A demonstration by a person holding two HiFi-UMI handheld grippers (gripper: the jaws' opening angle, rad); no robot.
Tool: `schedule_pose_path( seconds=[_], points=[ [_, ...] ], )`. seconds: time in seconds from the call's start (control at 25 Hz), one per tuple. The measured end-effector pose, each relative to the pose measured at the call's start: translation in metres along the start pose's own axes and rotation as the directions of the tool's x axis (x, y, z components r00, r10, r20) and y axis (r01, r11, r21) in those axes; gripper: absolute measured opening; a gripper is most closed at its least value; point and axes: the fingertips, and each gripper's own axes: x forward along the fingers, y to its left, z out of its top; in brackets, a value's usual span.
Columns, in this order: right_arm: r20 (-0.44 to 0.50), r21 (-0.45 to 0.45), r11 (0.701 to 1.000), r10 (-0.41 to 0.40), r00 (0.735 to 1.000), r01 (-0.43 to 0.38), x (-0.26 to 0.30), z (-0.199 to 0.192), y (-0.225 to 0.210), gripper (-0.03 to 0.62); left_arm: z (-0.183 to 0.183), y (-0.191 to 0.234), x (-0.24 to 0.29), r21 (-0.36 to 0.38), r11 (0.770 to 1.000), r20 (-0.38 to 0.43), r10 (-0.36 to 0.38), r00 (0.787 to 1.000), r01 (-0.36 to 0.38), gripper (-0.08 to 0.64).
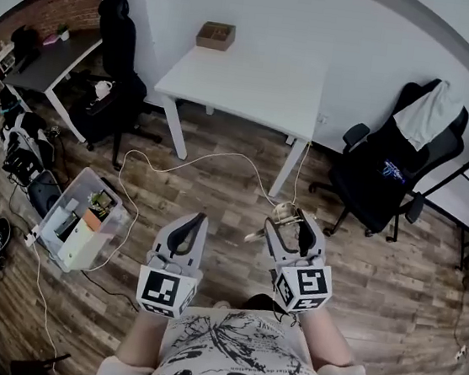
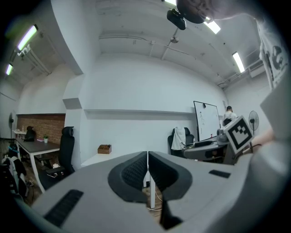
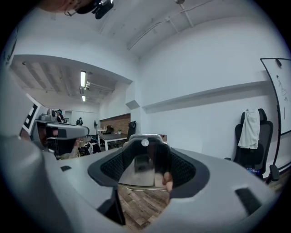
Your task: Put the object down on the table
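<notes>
Brown wood-plank floor (image 1: 376,276) underfoot; white walls (image 1: 323,15) all round, save a brick stretch (image 1: 53,3) at far left. Against the white wall, a white counter (image 1: 256,83) with a small wooden box (image 1: 216,35) at its back edge. Right of it, a black office chair (image 1: 384,175) draped with a white garment (image 1: 430,113). To the left, another black chair (image 1: 118,32) beside a dark desk (image 1: 55,58). On the floor, a clear storage bin (image 1: 77,223) and a trailing white cable (image 1: 222,154). Overhead, tube lights (image 2: 238,61). A whiteboard (image 2: 205,119) at right.
</notes>
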Motion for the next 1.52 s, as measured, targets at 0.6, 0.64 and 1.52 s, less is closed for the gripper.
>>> schedule_pose_path(
  seconds=[0.6, 0.64, 1.52],
  points=[
    [-0.042, 0.039, 0.998, 0.044, 0.998, -0.042, 0.142, -0.019, -0.053, 0.279, -0.03, 0.074, 0.117, -0.011, 0.998, -0.052, 0.058, 0.997, -0.058, 0.012],
    [-0.044, 0.038, 0.998, 0.046, 0.998, -0.044, 0.157, -0.017, -0.062, 0.279, -0.029, 0.081, 0.132, -0.013, 0.998, -0.053, 0.065, 0.997, -0.065, 0.012],
    [-0.076, -0.021, 0.999, 0.025, 0.997, -0.026, 0.416, 0.007, -0.215, 0.279, -0.025, 0.196, 0.421, -0.002, 0.999, -0.055, 0.032, 0.998, -0.032, 0.012]
  ],
)
